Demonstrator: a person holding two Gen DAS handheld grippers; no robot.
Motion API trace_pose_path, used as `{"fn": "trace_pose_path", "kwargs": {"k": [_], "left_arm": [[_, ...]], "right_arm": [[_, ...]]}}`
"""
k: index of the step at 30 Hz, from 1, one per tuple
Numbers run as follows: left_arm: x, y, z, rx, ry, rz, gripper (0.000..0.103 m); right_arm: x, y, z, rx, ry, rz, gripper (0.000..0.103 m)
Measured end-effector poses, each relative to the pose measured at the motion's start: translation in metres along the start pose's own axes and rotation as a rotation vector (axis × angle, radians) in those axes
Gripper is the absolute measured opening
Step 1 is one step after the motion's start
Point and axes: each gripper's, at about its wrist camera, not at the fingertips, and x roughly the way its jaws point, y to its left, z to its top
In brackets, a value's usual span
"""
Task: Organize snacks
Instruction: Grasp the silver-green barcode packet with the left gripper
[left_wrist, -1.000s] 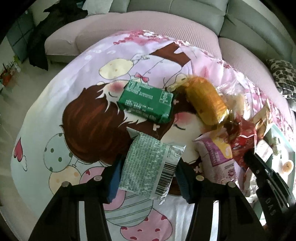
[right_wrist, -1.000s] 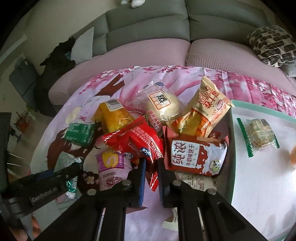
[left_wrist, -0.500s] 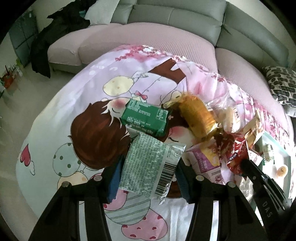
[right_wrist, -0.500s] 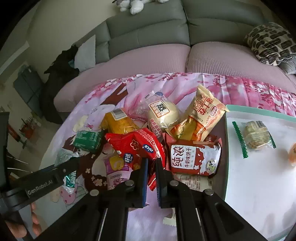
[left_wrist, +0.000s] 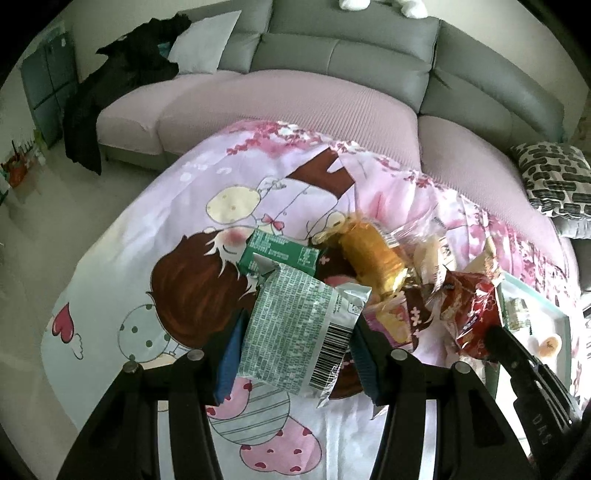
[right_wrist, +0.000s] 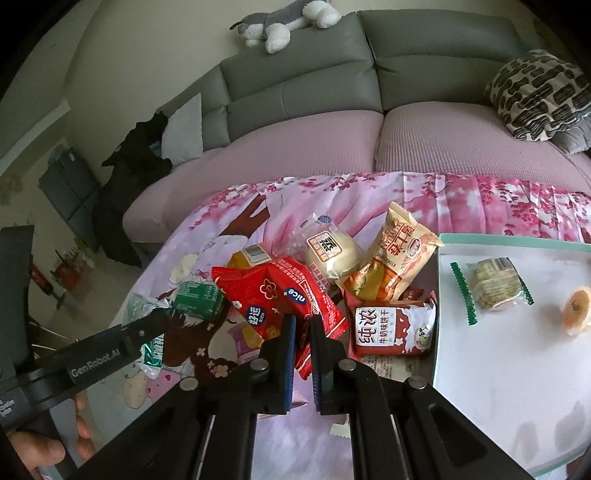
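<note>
Both grippers are holding snacks: left gripper (left_wrist: 295, 341) is clamping the green-white packet (left_wrist: 299, 332), right gripper (right_wrist: 300, 347) is pinching the red packet (right_wrist: 280, 299).

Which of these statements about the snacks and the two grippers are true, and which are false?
1. The left gripper holds a green-printed packet. True.
2. The right gripper is wide open. False: it is shut on the red bag.
3. The tray holds all the snacks. False: two items lie there; most lie on the cloth.
4. A plush toy lies on the sofa back. True.
</note>
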Motion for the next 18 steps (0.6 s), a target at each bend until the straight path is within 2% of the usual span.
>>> {"fn": "trace_pose_path", "kwargs": {"k": [13, 18], "left_arm": [[-0.025, -0.017, 0.006, 0.036, -0.071, -0.011, 0.056], [-0.023, -0.026, 0.005, 0.061, -0.062, -0.013, 0.056]], "right_arm": [[-0.023, -0.012, 0.005, 0.018, -0.044, 0.01, 0.003], [-0.015, -0.02, 0.003, 0.013, 0.014, 0.002, 0.003]]}}
